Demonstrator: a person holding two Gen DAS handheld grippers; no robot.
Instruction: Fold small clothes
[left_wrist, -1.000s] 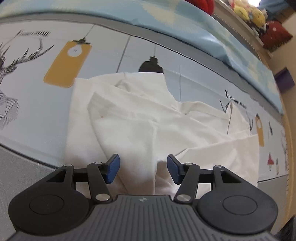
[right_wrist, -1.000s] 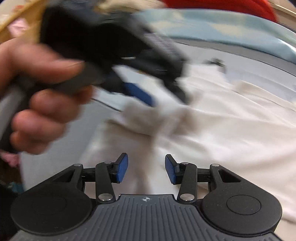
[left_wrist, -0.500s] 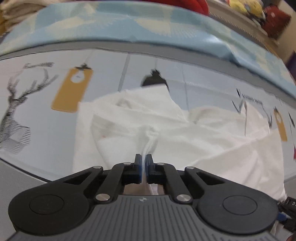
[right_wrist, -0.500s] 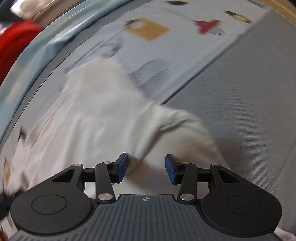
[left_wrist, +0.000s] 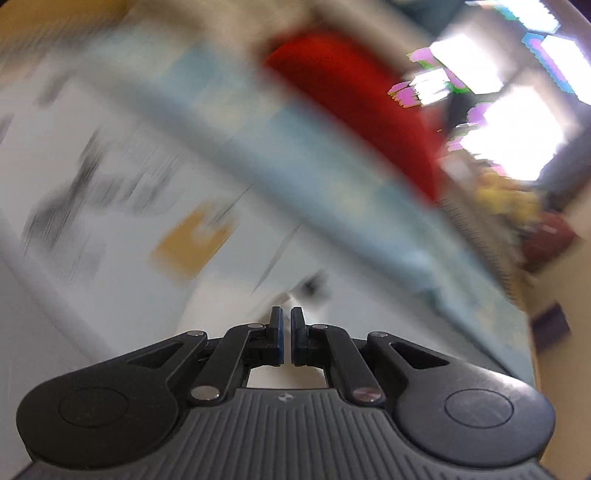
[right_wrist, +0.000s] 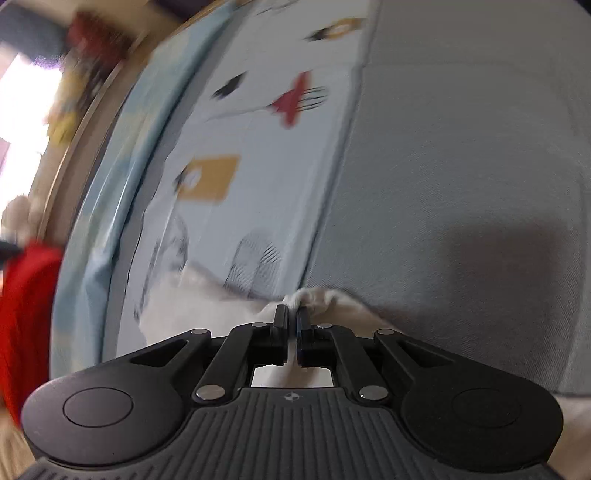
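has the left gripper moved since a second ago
Yes. The left gripper, now shut on the white garment, has swung up: the yellow tag print sits lower, and the red object fills the top.

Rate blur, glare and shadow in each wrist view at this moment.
Left wrist: heavy motion blur over the whole background, window area blown out with purple fringing; only the left tongs are sharp. Right wrist: blur milder, mostly at the left; right tongs sharp on white cloth, dark shadow on the grey cover.
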